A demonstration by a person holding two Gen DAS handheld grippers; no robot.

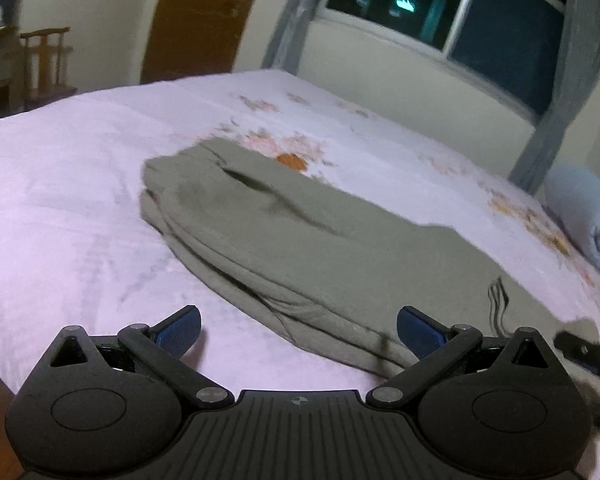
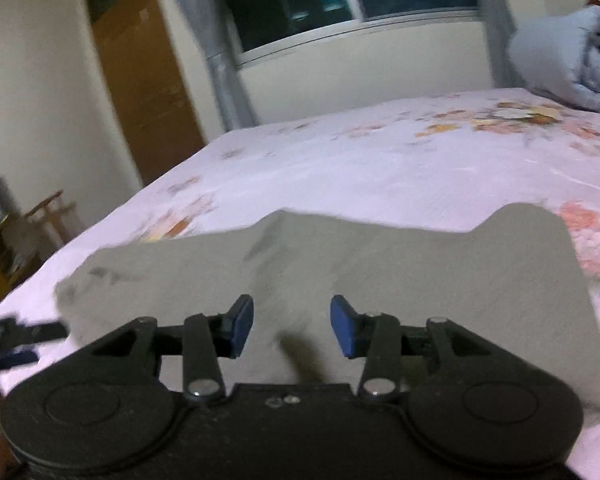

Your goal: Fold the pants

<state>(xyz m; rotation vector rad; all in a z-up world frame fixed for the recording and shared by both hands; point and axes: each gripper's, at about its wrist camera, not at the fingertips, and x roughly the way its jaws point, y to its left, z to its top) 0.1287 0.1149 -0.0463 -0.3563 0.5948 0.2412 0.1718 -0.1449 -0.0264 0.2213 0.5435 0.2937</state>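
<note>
Olive-grey cotton pants [image 1: 300, 240] lie folded in stacked layers mid-frame on the pink floral bedsheet [image 1: 60, 180], both left gripper [image 1: 299, 330] and right gripper [image 2: 292, 326] apart and empty; folding appears largely complete.

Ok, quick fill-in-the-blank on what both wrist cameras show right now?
1. The pants lie on a ____ with a pink floral sheet.
2. The left gripper has its jaws ____, nothing between them.
3. The right gripper hovers over the ____.
4. The pads of both grippers are ____ in colour.

Missing words: bed; open; pants; blue
</note>
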